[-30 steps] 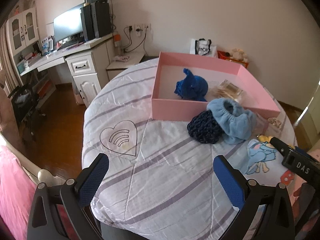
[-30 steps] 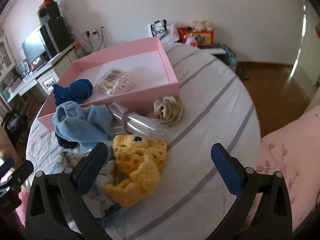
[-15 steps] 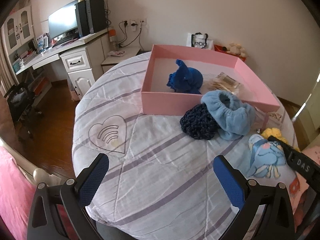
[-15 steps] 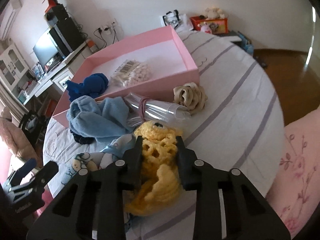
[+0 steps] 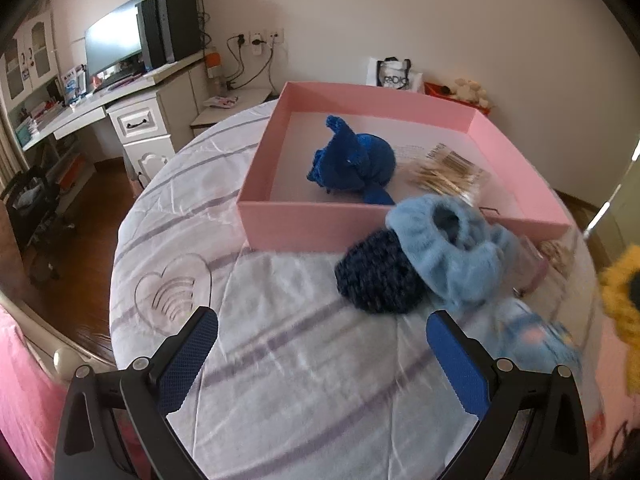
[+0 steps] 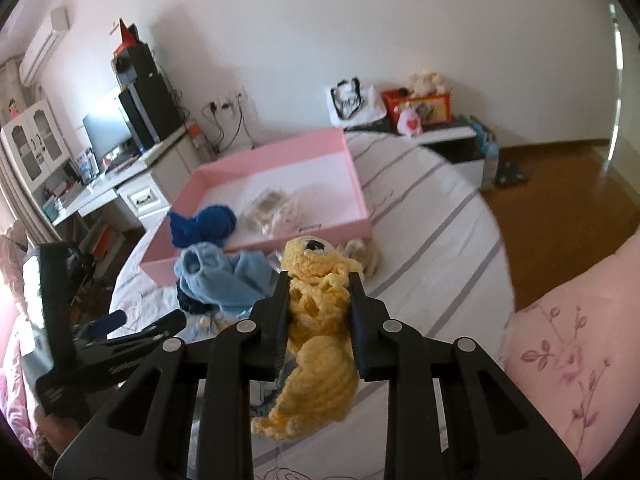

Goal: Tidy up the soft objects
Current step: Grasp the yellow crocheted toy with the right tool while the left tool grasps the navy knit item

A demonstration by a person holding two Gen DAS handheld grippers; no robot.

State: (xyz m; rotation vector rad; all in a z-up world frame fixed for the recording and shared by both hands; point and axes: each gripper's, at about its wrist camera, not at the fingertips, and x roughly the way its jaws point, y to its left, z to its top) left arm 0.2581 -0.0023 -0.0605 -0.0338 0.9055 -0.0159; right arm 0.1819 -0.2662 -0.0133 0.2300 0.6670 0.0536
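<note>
My right gripper (image 6: 319,280) is shut on a yellow crocheted toy (image 6: 316,320) and holds it lifted above the round table; the toy also shows at the right edge of the left wrist view (image 5: 620,292). A pink box (image 5: 304,232) holds a dark blue knitted item (image 5: 352,160) and a clear packet (image 5: 444,172). A light blue fluffy item (image 5: 452,248) and a navy knitted item (image 5: 376,276) lie in front of the box. My left gripper (image 5: 320,340) is open and empty, just short of the navy item.
A beige fabric rose (image 6: 366,254) and a blue cartoon cloth (image 5: 532,340) lie on the striped tablecloth (image 5: 280,360). A desk with a monitor (image 5: 116,48) stands at the left. Pink bedding (image 6: 568,344) lies at the right.
My right gripper closed on the yellow toy and lifted it off the table, tilting up. My left gripper moved forward towards the navy item and stayed open.
</note>
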